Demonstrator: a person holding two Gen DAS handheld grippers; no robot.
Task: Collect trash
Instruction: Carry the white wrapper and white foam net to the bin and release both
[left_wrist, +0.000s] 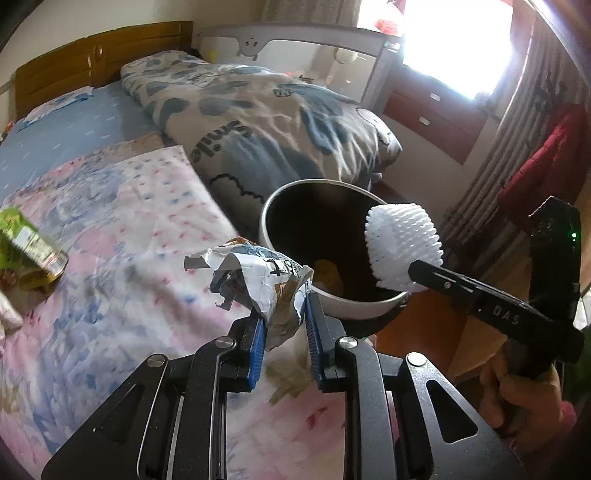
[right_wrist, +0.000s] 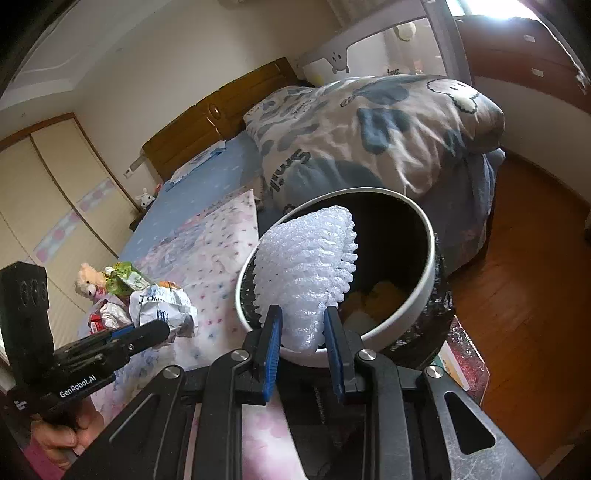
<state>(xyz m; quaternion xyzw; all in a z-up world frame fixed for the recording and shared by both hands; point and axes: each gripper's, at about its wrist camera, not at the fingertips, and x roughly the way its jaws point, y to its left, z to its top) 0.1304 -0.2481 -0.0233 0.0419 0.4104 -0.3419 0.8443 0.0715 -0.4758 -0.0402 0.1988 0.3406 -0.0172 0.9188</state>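
Note:
My left gripper (left_wrist: 284, 325) is shut on a crumpled white and blue snack wrapper (left_wrist: 258, 280), held above the bed just left of the bin. A round bin (left_wrist: 284, 192) with a pale rim and dark inside stands at the bed's edge, with yellow scraps (left_wrist: 327, 275) at its bottom. My right gripper (right_wrist: 301, 328) is shut on a white foam fruit net (right_wrist: 306, 266), held over the bin's (right_wrist: 428, 236) near rim. The right gripper with the net (left_wrist: 400, 240) also shows in the left wrist view. The left gripper with the wrapper (right_wrist: 162, 306) shows in the right wrist view.
A green carton (left_wrist: 26, 251) lies on the pink floral sheet (left_wrist: 129, 229) to the left. More wrappers (right_wrist: 107, 314) and a teddy bear (right_wrist: 86, 280) lie beyond it. A folded quilt (left_wrist: 266, 118) covers the bed's right side. Wooden floor (right_wrist: 517, 295) lies right of the bin.

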